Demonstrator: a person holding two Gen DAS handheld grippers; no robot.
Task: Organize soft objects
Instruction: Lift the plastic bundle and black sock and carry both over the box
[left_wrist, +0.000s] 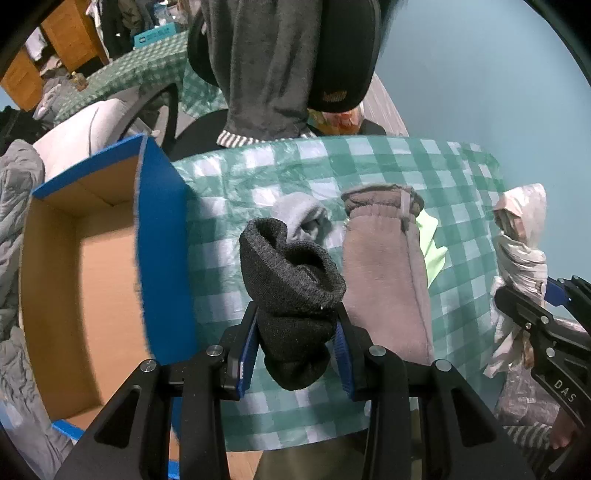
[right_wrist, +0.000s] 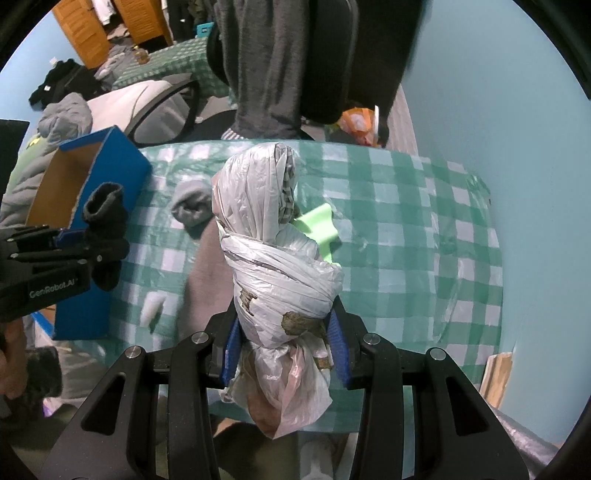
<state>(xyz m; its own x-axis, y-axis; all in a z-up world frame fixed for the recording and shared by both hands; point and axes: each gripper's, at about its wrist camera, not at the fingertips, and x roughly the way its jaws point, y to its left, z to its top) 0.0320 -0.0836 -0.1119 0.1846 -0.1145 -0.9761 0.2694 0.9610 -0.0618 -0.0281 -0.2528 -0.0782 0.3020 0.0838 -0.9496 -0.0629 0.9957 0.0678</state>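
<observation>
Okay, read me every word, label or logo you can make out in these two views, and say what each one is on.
"DAS" – on the black arm of the right tool, seen in the left wrist view.
"GenRobot.AI" – on the black body of the left tool, seen in the right wrist view.
Gold lettering on the black cap – too small and blurred to read.
White print on the blue crate in the background – too small to read.

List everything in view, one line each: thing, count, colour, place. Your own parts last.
table: one, green-white checked cloth, centre
box: one, blue outside, brown inside, open, table's left
dark sock: one, charcoal, clamped in left tool
bag bundle: one, white plastic, clamped in right tool
grey sock: one, light grey, on table
sleeve: one, taupe, on table
green cloth: one, lime, beside sleeve
chair: one, pale, behind box
left tool: black, blue pads
right tool: black, blue pads
</observation>
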